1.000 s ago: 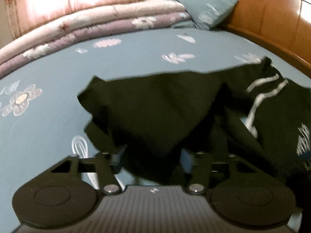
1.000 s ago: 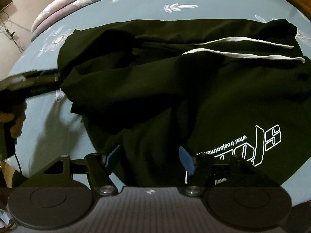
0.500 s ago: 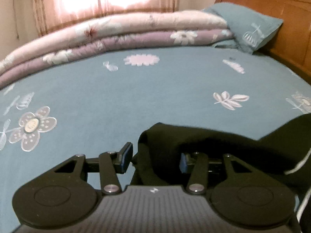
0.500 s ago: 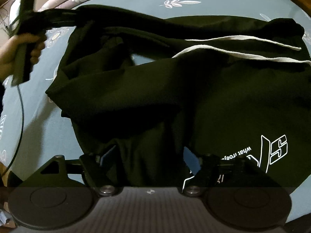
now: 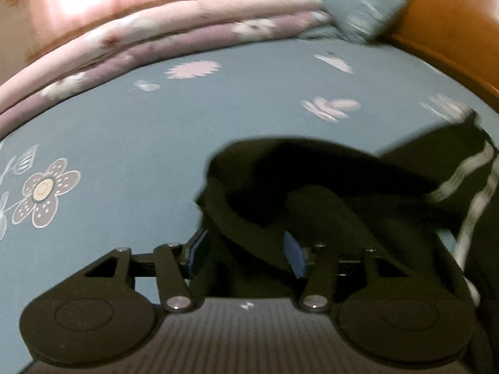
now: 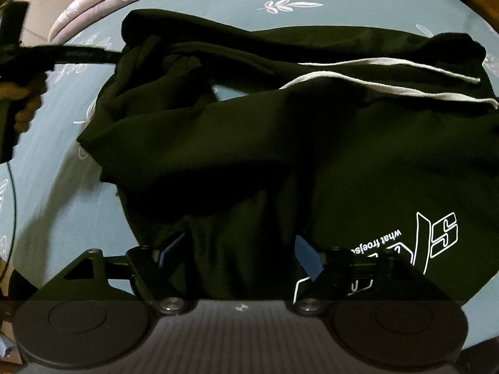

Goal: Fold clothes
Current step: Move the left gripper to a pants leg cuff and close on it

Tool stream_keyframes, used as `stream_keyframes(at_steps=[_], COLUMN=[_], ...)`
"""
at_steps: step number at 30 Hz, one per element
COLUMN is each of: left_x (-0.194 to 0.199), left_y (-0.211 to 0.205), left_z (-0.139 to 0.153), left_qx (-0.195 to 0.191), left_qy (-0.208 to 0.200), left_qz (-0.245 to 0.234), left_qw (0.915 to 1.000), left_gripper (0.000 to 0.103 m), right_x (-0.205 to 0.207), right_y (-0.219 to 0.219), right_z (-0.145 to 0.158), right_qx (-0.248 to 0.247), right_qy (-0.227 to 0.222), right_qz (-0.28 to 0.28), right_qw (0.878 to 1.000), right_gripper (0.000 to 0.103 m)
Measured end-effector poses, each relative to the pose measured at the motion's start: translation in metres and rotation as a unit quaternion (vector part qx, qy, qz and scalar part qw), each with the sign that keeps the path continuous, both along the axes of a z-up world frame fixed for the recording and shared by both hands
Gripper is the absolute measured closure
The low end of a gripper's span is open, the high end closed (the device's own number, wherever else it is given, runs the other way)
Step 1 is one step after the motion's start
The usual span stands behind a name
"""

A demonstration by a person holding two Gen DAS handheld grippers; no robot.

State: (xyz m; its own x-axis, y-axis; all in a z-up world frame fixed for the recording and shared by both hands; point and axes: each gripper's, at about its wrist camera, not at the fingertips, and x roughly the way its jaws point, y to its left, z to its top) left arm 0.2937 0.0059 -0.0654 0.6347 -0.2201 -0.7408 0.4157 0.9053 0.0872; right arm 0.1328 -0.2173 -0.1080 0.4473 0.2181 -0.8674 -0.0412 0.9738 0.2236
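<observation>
A black garment (image 6: 280,140) with two white stripes (image 6: 389,90) and a white printed logo (image 6: 436,237) lies crumpled on the blue bedsheet (image 6: 62,187). My right gripper (image 6: 240,252) stands open over its near hem, and the pads do not press the cloth. The jaws of my left gripper (image 5: 246,246) are opening, with a bunched fold of the garment (image 5: 343,193) lying loosely between them. In the right wrist view the left gripper (image 6: 115,56) reaches into the garment's left corner, held by a hand (image 6: 28,103).
The flower-print bedsheet (image 5: 156,140) stretches beyond the garment. A folded pink and purple quilt (image 5: 187,31) and a blue pillow (image 5: 358,9) lie at the far side. A wooden headboard (image 5: 452,31) runs along the right. A thin cable (image 6: 12,202) hangs at the left.
The left gripper lifted the garment's left corner, then came down and the cloth slumped; its jaws stand wider. The right gripper kept its place and its jaws spread a little.
</observation>
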Motion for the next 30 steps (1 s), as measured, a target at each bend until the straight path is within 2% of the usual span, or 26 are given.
stream_keyframes(at_steps=[3,7,9,13,15,19,23,27,30], left_x=[-0.024,-0.052,-0.066,-0.091,-0.102,-0.124,-0.133,-0.130,-0.127], left_y=[-0.004,-0.009,-0.014,-0.023,-0.027,-0.037,-0.048,-0.057,-0.071], left_z=[0.005,0.005,0.002,0.001,0.002,0.001,-0.016,-0.025,-0.031], left_qx=[0.009,-0.005,-0.005,-0.007,-0.021,-0.018,0.039,0.053,0.094], left_qy=[0.021,0.052,0.047,0.025,0.020,0.004,-0.031,-0.056,-0.101], left_qz=[-0.020,-0.039,-0.046,-0.044,-0.038,-0.034,-0.019,-0.015,-0.030], left_qw=[0.9995,0.9979,0.9978,0.9987,0.9989,0.9993,0.9986,0.9969,0.9901], left_gripper=[0.049,0.046,0.040,0.040,0.040,0.038,0.040,0.043,0.043], right_x=[-0.002,-0.003,-0.005,-0.014,-0.017,-0.021,-0.022,-0.024,-0.022], right_y=[0.001,0.002,0.001,-0.001,-0.002,-0.005,-0.006,-0.009,-0.012], right_z=[0.007,0.017,0.022,0.028,0.027,0.022,0.020,0.018,0.014], right_qx=[-0.002,-0.004,-0.006,-0.007,-0.005,-0.001,0.010,0.020,0.015], right_qy=[-0.012,-0.026,-0.031,-0.039,-0.038,-0.032,-0.034,-0.032,-0.026], right_qz=[0.006,0.006,0.004,0.000,0.000,-0.005,-0.005,-0.003,-0.009], right_qw=[1.000,1.000,1.000,0.999,0.999,0.999,0.999,0.999,1.000], right_gripper=[0.023,0.023,0.023,0.023,0.023,0.023,0.023,0.023,0.023])
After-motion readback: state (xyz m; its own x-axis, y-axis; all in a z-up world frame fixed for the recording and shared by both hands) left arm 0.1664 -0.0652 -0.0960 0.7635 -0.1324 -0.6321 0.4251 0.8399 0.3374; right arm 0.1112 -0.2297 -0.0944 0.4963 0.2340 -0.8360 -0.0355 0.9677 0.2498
